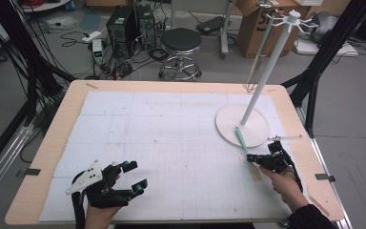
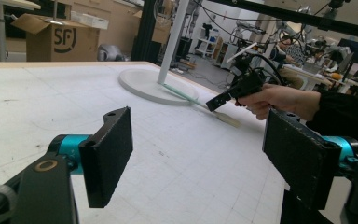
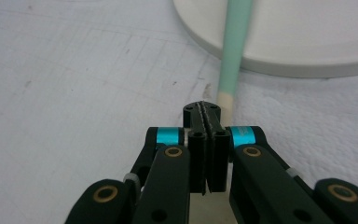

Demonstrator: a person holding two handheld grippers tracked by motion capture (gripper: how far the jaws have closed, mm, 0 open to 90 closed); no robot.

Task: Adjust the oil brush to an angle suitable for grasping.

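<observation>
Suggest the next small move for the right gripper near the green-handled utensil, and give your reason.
Probably open the right gripper and settle it around the utensil. Its jaws are pressed together with nothing visibly between them, while the utensil lies beside and beneath them, its handle end resting on the stand's round base. The left gripper waits open.

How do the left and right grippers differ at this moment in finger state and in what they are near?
The left gripper has its fingers spread wide with nothing between them; the right gripper has its fingers pressed together. The left gripper sits over bare mat, apart from any object; the right gripper is at the pale end of the green-handled utensil leaning onto the white stand base. Both are black with teal joints.
</observation>
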